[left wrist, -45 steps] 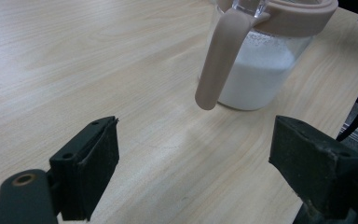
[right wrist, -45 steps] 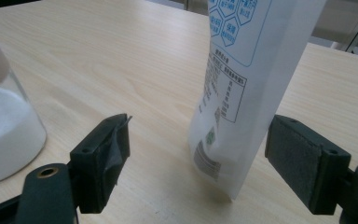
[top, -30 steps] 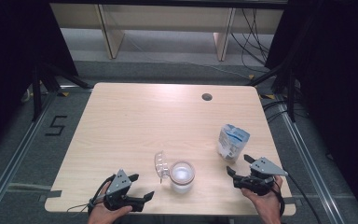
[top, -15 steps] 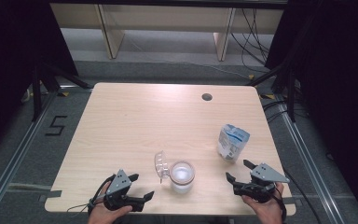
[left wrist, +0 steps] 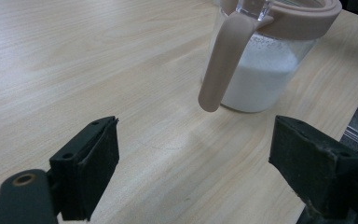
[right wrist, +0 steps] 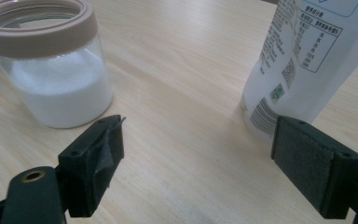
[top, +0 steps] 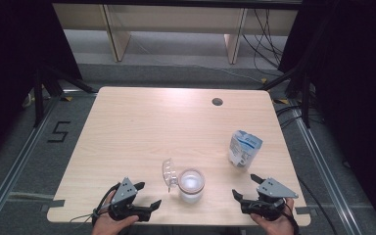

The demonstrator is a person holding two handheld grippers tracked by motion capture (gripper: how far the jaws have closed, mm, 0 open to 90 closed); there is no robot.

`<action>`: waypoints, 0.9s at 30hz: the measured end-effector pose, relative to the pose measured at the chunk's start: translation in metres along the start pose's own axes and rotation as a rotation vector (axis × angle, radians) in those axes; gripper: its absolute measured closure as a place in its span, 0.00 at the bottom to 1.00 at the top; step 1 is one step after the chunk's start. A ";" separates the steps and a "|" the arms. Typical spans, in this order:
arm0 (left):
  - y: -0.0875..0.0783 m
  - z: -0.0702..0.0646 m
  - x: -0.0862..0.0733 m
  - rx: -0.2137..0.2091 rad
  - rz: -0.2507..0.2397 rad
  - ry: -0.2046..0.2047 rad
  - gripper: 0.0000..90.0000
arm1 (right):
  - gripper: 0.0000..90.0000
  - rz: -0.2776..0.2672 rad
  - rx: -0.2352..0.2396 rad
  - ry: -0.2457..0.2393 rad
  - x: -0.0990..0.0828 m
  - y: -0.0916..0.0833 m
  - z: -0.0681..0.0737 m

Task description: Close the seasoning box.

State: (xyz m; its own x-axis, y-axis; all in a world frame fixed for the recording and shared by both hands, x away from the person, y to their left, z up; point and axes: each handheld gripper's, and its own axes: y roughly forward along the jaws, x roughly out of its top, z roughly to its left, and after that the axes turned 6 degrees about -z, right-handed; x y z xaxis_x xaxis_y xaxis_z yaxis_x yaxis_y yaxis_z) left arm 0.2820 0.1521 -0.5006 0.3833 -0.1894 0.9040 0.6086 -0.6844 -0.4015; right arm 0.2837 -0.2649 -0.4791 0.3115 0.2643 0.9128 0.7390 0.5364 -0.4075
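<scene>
Left gripper (top: 147,203) in my left hand (top: 108,224), near-left edge of the table (top: 127,127). Jaws wide apart, nothing between them, pointing right toward the jar (top: 191,185). In the left gripper view the gripper (left wrist: 193,175) has bare wood between its pads and the jar (left wrist: 261,60) just beyond them, not touching.

Right gripper (top: 245,187) in my right hand (top: 274,225), near-right edge. Jaws also wide apart, holding nothing. In the right gripper view the gripper (right wrist: 198,161) sits with the jar (right wrist: 51,65) off to the left and the pouch (right wrist: 307,60) off to the right, neither touching a pad.

Jar: clear glass, upright, near edge of the table roughly midway between the two grippers. Partly filled with white powder. Beige ring around the mouth, mouth open. Clear hinged lid (top: 169,173) flipped open to the jar's left, standing tilted. Beige strap (left wrist: 221,58) hangs down the jar's side.

Pouch (top: 244,149): white with blue print, standing upright, right side of the table, just beyond the right gripper. Well apart from the jar.

Small dark round hole (top: 217,102) in the tabletop near the far edge, right of centre.
</scene>
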 end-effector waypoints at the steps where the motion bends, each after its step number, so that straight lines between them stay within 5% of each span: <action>1: 0.000 0.000 0.000 0.002 0.000 0.003 0.17 | 0.20 0.002 0.009 -0.006 0.000 0.000 0.000; 10: -0.004 0.004 0.002 0.004 -0.027 -0.040 0.17 | 0.20 0.008 0.030 -0.008 -0.001 0.001 0.005; 12: -0.004 0.003 0.004 0.001 -0.020 -0.015 0.17 | 0.20 0.019 0.039 -0.009 -0.002 0.000 0.006; 20: -0.005 -0.003 0.013 -0.018 -0.053 -0.030 0.24 | 0.20 0.013 0.044 -0.011 -0.002 0.000 0.008; 27: -0.009 -0.006 0.023 -0.008 -0.079 0.004 0.58 | 0.21 0.020 0.040 -0.025 -0.003 -0.001 0.009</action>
State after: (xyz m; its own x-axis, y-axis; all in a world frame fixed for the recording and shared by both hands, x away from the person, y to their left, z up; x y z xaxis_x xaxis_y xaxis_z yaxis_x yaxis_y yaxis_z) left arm 0.2812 0.1502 -0.4752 0.3317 -0.1374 0.9333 0.6314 -0.7027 -0.3279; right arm 0.2769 -0.2595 -0.4812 0.3106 0.2954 0.9035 0.7081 0.5622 -0.4272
